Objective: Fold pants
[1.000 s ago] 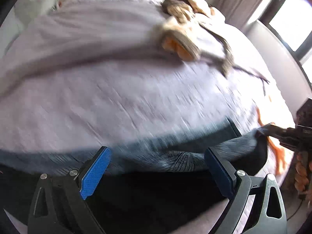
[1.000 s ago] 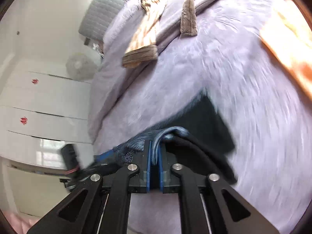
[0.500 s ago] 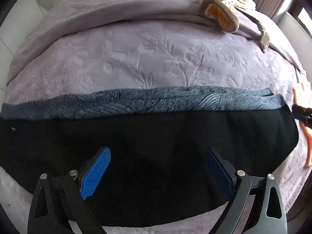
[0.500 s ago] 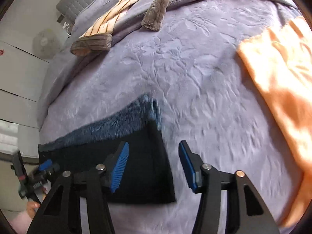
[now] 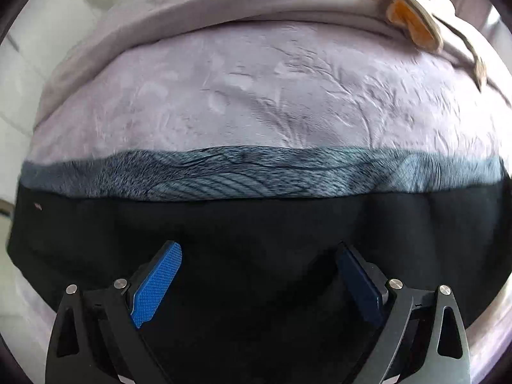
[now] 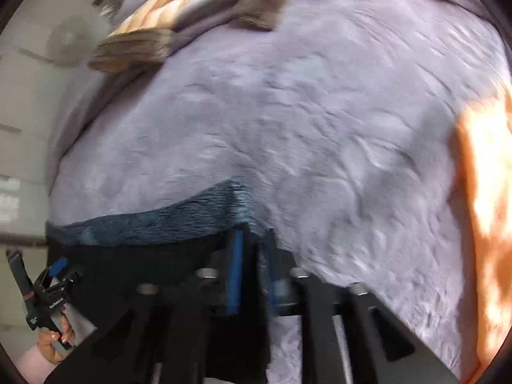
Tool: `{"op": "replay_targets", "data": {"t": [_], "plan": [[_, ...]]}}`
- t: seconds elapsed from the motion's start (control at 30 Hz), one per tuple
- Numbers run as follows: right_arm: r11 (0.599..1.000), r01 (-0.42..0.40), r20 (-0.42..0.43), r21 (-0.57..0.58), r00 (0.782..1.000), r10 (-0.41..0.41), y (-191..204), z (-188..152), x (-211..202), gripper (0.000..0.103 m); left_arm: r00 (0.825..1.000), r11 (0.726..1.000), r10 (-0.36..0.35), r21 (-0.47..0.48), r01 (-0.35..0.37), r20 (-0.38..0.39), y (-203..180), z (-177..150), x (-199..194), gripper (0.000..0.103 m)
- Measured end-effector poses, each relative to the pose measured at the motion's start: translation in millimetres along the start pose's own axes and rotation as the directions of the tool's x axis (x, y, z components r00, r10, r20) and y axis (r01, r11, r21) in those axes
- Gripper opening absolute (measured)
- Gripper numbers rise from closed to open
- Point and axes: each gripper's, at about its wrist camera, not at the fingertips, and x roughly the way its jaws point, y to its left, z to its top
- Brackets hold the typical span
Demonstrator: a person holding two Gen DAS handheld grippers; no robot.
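Left gripper [image 5: 257,283] spread wide above black pants [image 5: 256,240], right gripper [image 6: 252,268] nearly closed at pants' edge, blurred

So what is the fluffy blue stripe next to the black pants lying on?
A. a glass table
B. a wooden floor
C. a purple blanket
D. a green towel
C: the blue-grey fleecy strip along the black pants lies right on the purple blanket spread over the bed.

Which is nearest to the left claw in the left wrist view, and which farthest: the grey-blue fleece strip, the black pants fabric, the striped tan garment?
1. Black pants fabric, between the claw's fingers.
2. Grey-blue fleece strip, just beyond.
3. Striped tan garment, far right.
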Motion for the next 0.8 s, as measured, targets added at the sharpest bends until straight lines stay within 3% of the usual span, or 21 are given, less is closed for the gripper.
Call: {"op": "replay_targets", "data": {"t": [0.13, 0.23, 0.33, 0.47, 0.57, 0.67, 0.73, 0.8], "plan": [[0.995, -0.087, 0.104, 0.048, 0.991, 0.082, -2, -32, -45, 0.034, 1.0, 1.0, 0.018, -0.025, -0.018, -0.007, 17, -7, -15, 0.098], [0.981, -0.165, 0.064, -0.101, 0.983, 0.172, 41, -45, -56, 0.034, 1.0, 0.999, 0.019, -0.036, -0.019, -0.012, 32, -15, -31, 0.098], [0.923, -0.233, -0.047, -0.308, 0.972, 0.23, 109, -44, -38, 0.034, 1.0, 0.998, 0.021, -0.057, -0.021, -0.005, 55, -19, -48, 0.098], [0.784, -0.348, -0.204, -0.514, 0.937, 0.282, 219, -38, 4, 0.034, 1.0, 0.996, 0.021, -0.092, -0.019, 0.011, 105, -22, -57, 0.098], [0.694, -0.379, -0.286, -0.612, 0.924, 0.253, 296, -40, 44, 0.034, 0.998, 0.994, 0.055, -0.093, -0.053, 0.019, 139, -30, -52, 0.098], [0.627, -0.376, -0.325, -0.683, 0.924, 0.199, 351, -44, 80, 0.034, 0.998, 0.994, 0.058, -0.096, -0.057, 0.012, 174, -36, -37, 0.098], [0.573, -0.351, -0.329, -0.74, 0.933, 0.146, 392, -51, 110, 0.034, 0.998, 0.994, 0.057, -0.094, -0.055, 0.014, 191, -40, -28, 0.098], [0.547, -0.328, -0.322, -0.77, 0.94, 0.111, 415, -47, 137, 0.034, 0.999, 0.995, 0.046, -0.085, -0.044, 0.018, 203, -43, -23, 0.098]]}}
